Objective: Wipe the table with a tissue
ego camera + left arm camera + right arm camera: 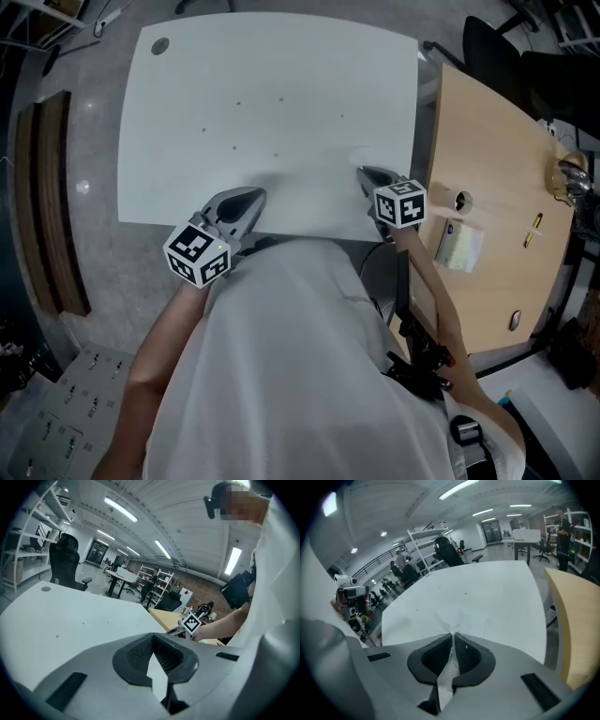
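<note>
Thin white tissue, pinched at one end, spreads across white table.

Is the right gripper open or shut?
Shut: the right gripper pinches the tissue between its jaws, the sheet trailing onto the table.

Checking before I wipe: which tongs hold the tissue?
The right tongs, shut on the white tissue fanning past their tips onto the table; the left tongs show none.

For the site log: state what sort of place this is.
Likely an open-plan office or lab: desks, a black office chair, metal shelves, strip ceiling lights.
</note>
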A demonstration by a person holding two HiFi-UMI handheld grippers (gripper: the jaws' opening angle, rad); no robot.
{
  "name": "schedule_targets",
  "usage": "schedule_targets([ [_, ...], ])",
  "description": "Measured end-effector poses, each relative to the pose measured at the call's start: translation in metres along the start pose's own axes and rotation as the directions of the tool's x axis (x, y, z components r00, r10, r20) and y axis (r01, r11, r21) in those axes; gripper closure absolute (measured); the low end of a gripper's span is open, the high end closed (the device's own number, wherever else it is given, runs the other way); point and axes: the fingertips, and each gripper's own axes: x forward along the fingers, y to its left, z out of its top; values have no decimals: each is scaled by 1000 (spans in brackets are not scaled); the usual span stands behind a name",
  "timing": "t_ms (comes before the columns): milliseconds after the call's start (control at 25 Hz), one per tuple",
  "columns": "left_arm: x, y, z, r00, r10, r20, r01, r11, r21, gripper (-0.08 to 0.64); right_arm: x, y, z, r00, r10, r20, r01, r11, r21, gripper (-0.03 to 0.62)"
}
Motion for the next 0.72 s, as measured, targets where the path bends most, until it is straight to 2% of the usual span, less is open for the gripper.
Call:
schedule_targets([
  [120, 5, -2, -1, 1000, -13, -16, 14, 1000, 9, 554, -7, -12, 10, 998, -37, 41, 37, 999, 23, 565],
  [360, 11, -4, 11, 1000, -5, -5, 5, 1000, 21, 554, 7, -23, 14, 997, -40, 65, 30, 988, 151, 565],
  [520, 7, 1, 9, 1000, 30, 1, -30, 1000, 3, 554, 23, -35, 35, 995, -22, 98, -3, 970, 242, 565],
  [640, 4, 3, 6, 998, 56, 2, -56, 998, -15, 554, 35, -37, 60, 994, 6, 111, -35, 966, 257, 565],
  [720, 5, 3, 5, 998, 68, 3, -68, 997, -22, 554, 42, -41, 74, 995, -2, 104, -24, 970, 243, 565],
])
